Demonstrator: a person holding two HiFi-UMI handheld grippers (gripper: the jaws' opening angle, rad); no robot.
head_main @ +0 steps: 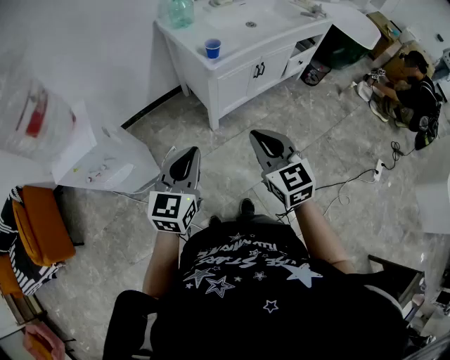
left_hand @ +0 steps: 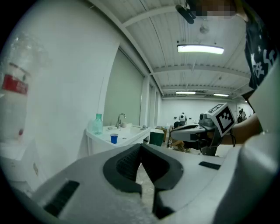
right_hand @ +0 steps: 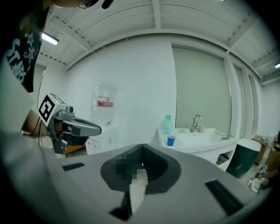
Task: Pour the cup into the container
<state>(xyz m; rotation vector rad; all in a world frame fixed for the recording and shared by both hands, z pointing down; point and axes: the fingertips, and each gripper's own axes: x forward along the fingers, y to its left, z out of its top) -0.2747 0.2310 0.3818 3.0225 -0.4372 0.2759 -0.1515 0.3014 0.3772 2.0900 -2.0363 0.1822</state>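
Far from the blue cup (head_main: 212, 48), left gripper (head_main: 191, 152) and right gripper (head_main: 257, 135) are clenched empty

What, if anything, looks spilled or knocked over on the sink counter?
Nothing stands out. The blue cup stands upright on the white counter, apart from the green bottle, and no spill shows around it.

In the head view the top edge cuts off the green bottle (head_main: 176, 11) and the sink basin (head_main: 246, 17) on the white counter (head_main: 232, 60). What the blue cup (head_main: 212, 48) holds is too small to tell. The water jug (head_main: 28, 116) is smeared and, like the orange chair (head_main: 35, 225), clipped by the left edge. The marker cubes of the left gripper (head_main: 188, 156) and right gripper (head_main: 261, 140) hide the 2 hands.
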